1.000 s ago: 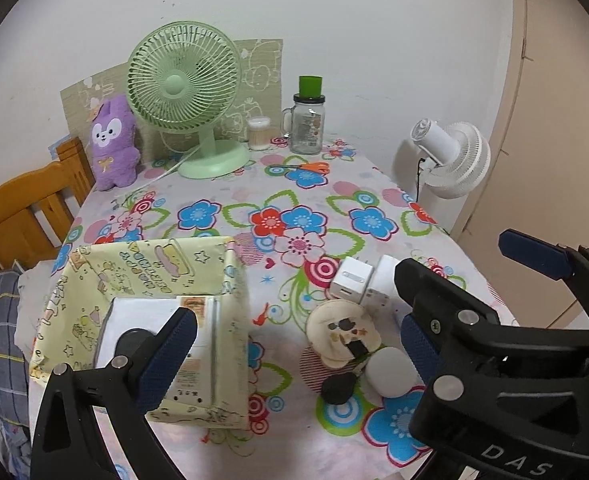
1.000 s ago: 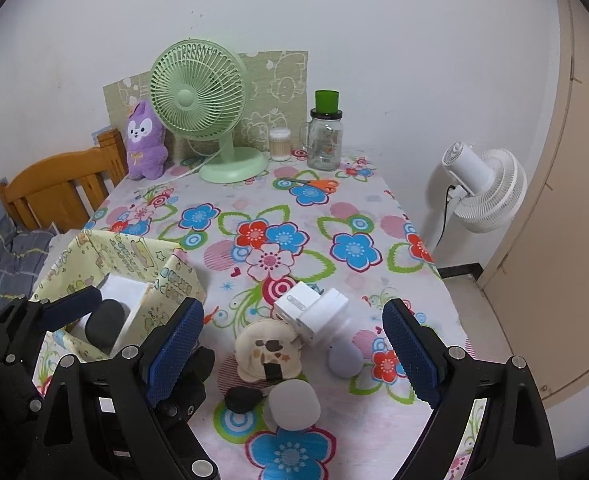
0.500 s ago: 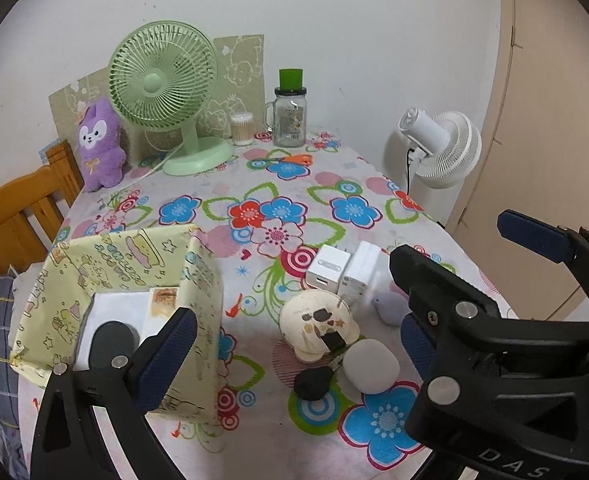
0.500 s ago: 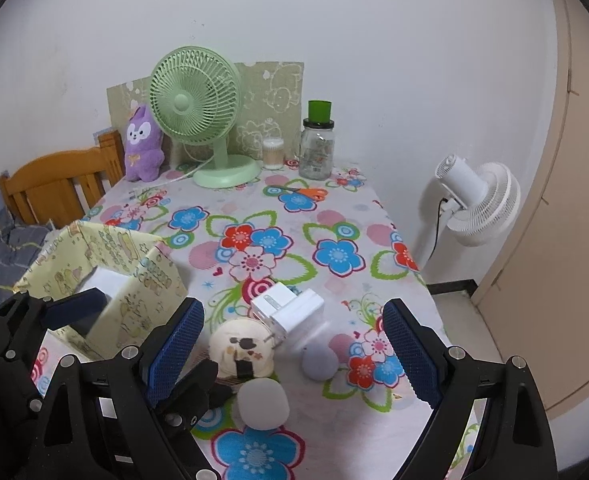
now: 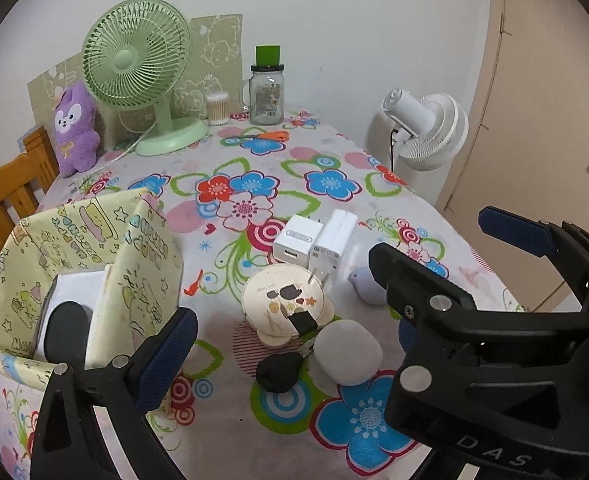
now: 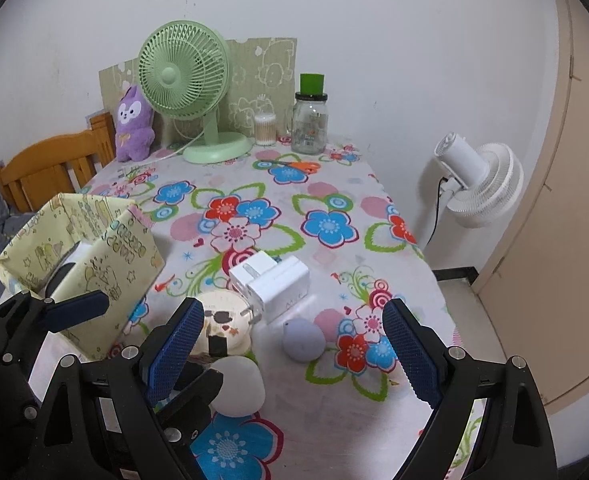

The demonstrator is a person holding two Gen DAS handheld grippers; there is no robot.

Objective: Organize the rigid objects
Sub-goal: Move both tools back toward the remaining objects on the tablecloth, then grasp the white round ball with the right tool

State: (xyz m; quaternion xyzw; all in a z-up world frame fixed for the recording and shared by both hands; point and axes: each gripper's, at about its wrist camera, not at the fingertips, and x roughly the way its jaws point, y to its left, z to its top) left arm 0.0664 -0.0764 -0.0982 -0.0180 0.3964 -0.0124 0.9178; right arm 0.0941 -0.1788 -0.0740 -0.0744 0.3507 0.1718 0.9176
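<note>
We see only one blue pad of the left gripper (image 5: 294, 344); its other finger is hidden behind the right tool, so we cannot tell its spread. The right gripper (image 6: 294, 350) stands wide apart, empty, above a lilac egg-shaped object (image 6: 303, 339). Two white chargers (image 6: 269, 285), a round cream case (image 5: 284, 304) and a white pebble-shaped case (image 5: 347, 351) cluster beside the yellow fabric box (image 5: 142, 256) on the floral tablecloth (image 5: 334, 152), near a white wall.

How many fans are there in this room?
2. A green desk fan stands at the far end of the table, beside the purple plush toy. A white fan sits off the table's right edge, near the door. Others may be out of view.
</note>
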